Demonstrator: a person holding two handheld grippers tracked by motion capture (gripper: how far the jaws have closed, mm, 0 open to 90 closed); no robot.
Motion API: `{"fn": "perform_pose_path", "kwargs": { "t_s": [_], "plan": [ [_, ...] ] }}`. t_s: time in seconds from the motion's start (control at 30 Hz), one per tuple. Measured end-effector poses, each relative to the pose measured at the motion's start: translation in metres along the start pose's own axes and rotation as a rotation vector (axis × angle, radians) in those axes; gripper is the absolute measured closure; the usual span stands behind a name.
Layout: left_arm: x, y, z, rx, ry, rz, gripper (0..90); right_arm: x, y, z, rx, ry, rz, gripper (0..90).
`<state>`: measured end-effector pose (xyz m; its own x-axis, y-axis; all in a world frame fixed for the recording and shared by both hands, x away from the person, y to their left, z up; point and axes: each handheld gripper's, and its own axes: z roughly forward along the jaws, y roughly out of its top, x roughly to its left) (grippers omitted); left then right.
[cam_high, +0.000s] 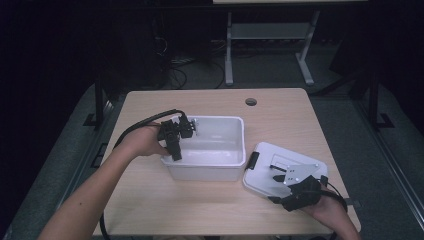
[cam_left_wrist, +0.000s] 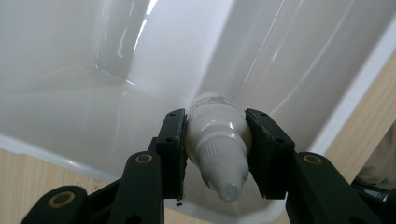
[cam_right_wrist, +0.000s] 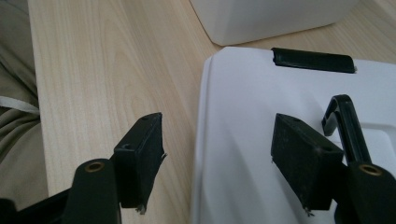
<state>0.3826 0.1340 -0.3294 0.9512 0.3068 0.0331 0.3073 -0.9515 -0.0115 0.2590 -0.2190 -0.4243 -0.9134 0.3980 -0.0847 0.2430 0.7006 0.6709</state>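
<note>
My left gripper (cam_left_wrist: 215, 116) is shut on a small white dropper bottle (cam_left_wrist: 217, 144), whose ribbed cap points back toward the camera. The bottle hangs inside a white plastic bin (cam_left_wrist: 70, 102), near a corner. In the high view the left gripper (cam_high: 176, 152) reaches down over the left end of the bin (cam_high: 220, 120). My right gripper (cam_right_wrist: 217, 119) stands open with nothing between its pads, straddling the left edge of the bin's white lid (cam_right_wrist: 243, 93). The lid (cam_high: 270, 155) lies flat on the table right of the bin, with the right gripper (cam_high: 276, 187) at its near edge.
The lid carries a black latch (cam_right_wrist: 313, 59) on its far edge and a black handle (cam_right_wrist: 345, 121) on top. The wooden table (cam_high: 280, 115) has a cable hole (cam_high: 251, 102) at the back. A white table frame (cam_high: 270, 35) stands beyond it.
</note>
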Motion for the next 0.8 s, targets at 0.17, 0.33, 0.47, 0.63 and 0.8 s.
{"fn": "perform_pose_path", "kwargs": {
  "t_s": [0.17,0.33,0.47,0.63,0.8],
  "plan": [
    [0.002,0.001,0.005,-0.003,0.021,-0.010,60.0,0.001,0.001,0.001,0.003,0.003,0.005,33.4],
    [0.003,-0.002,0.015,0.002,0.018,-0.027,60.0,0.001,0.001,0.001,0.005,0.005,0.007,33.4],
    [0.004,-0.004,0.019,-0.016,0.015,-0.034,59.9,0.001,0.001,0.002,0.007,0.009,0.008,33.4],
    [0.004,-0.004,0.024,-0.003,0.027,-0.024,59.9,0.001,0.001,0.003,0.006,0.014,0.009,33.4],
    [0.004,-0.002,0.025,-0.006,0.042,-0.020,60.0,0.001,0.001,0.003,0.001,0.016,0.010,33.3]
  ]
}}
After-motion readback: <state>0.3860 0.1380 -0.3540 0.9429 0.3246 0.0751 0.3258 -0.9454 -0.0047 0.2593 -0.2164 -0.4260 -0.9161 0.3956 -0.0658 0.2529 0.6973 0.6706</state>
